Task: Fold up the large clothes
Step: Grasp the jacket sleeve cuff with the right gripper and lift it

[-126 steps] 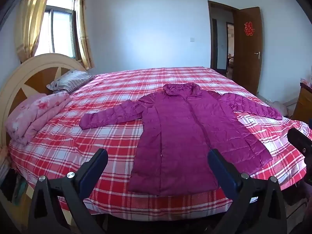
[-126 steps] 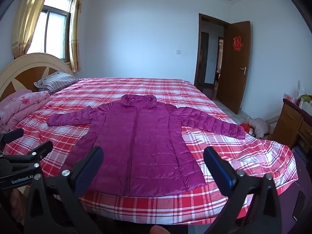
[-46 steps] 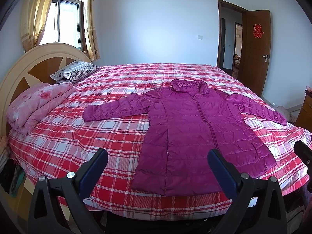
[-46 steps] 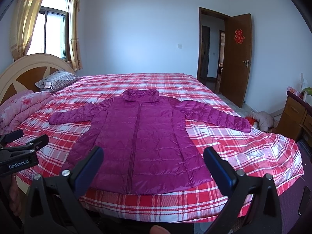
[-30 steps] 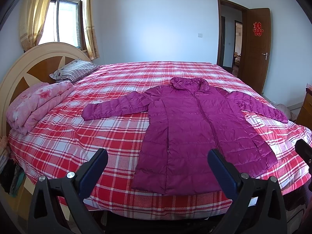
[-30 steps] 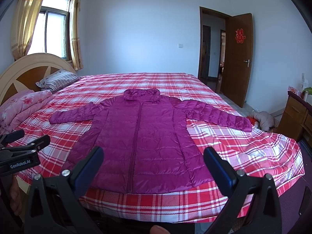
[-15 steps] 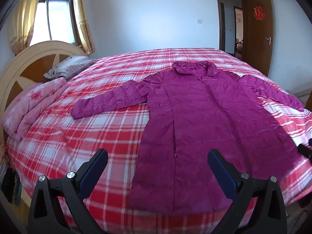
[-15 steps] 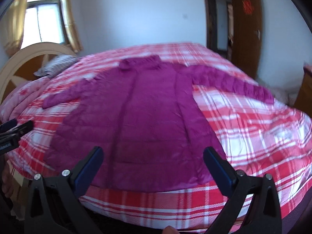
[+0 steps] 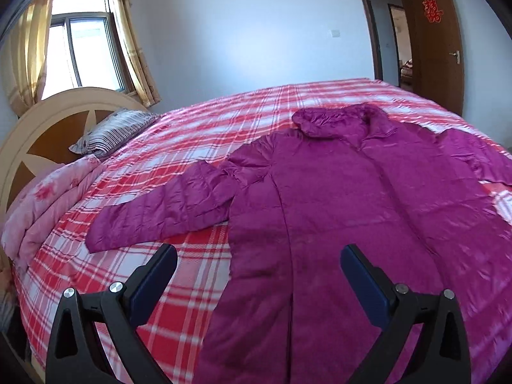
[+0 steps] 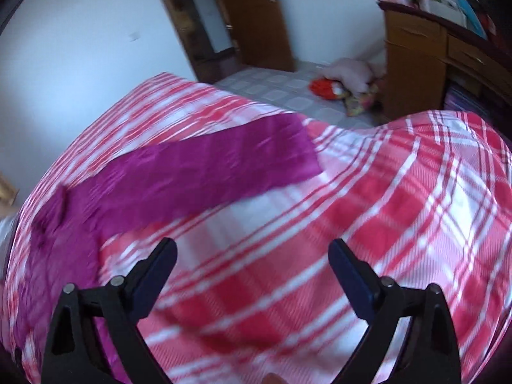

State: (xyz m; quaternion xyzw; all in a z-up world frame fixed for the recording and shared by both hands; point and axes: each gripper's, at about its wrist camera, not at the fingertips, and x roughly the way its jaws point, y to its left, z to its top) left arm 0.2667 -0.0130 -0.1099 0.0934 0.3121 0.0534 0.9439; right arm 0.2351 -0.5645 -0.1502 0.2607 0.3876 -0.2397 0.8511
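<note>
A magenta puffer coat (image 9: 368, 211) lies flat and face up on a bed covered with a red and white checked bedspread (image 9: 198, 128). Its collar points toward the far wall, its hem toward the camera, and both sleeves are spread out to the sides. No fold has been made yet.

The step in hand looks like the reach for the first fold, most likely bringing a sleeve in across the body. To do it well, each gripper should come down at a sleeve end and pinch only the coat, not the bedspread beneath, then carry the sleeve low and flat so the slippery padded fabric does not slide or bunch.

The left gripper (image 9: 259, 275) hovers above the coat's lower left side, its dark blue fingers (image 9: 153, 284) wide apart. It holds nothing and touches nothing. The left sleeve (image 9: 160, 208) lies ahead of it and to the left.

The right gripper (image 10: 252, 265) tilts down over bare bedspread, near the end of the right sleeve (image 10: 224, 172). This view is blurred, so how close it is to the cuff is hard to judge. Its jaws are wide but beginning to close, with only bedspread showing between them; the sleeve lies beyond the fingertips, not yet gripped.
</note>
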